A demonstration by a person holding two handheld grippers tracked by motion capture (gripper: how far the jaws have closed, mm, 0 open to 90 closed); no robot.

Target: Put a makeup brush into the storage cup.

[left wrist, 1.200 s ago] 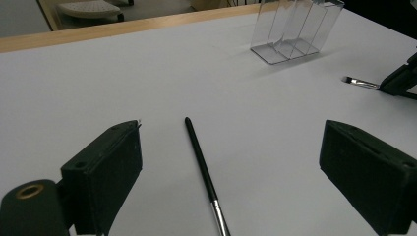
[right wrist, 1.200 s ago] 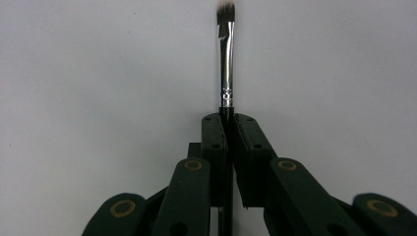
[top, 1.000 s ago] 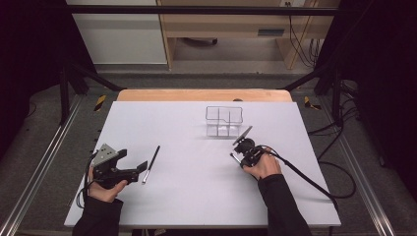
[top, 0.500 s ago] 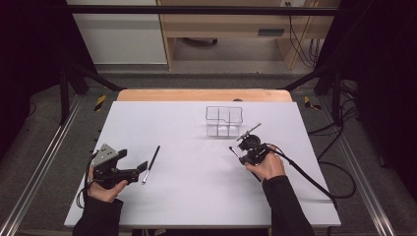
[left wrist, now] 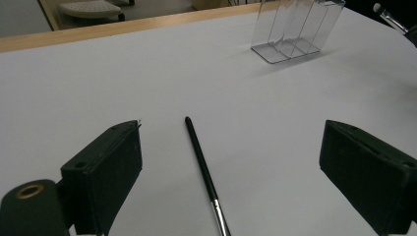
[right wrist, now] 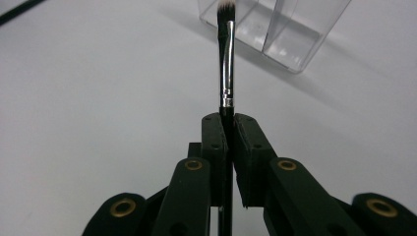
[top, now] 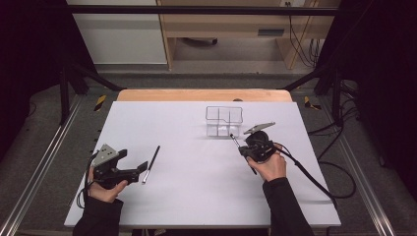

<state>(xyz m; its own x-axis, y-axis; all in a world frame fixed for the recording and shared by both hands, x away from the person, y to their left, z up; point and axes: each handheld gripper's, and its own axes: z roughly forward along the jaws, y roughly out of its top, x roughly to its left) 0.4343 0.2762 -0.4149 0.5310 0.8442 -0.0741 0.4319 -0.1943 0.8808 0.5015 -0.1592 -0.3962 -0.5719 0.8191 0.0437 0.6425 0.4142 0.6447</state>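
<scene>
White tabletop [top: 196, 196] takes up most of what I see from the high view, with a wooden edge at the far side and dark framing around it. On it, toward the far right of centre, stands the clear organizer [top: 224, 121], an open-topped box split into upright compartments, and I cannot tell whether anything sits inside. My right gripper [top: 244, 147] hangs just short of it on the near right, jaws clamped on the handle of a makeup brush [right wrist: 225, 64]; in the right gripper view the brush runs straight out from between the pads, ferrule and pale bristle tip leading, pointing at the organizer's near wall. So the brush's long axis aims up and toward the box, with the tip close to its rim but apart from it. I judge the coming move turns on tipping that axis closer to upright over one compartment, and the right hand is plainly the nearer one for that. My left gripper [top: 136, 171] rests well off at the near left, jaws spread wide and holding nothing. A second brush [left wrist: 204, 169] lies flat on the table just ahead of it, between the open jaws' line of sight, its dark handle end pointing away toward the organizer.
</scene>
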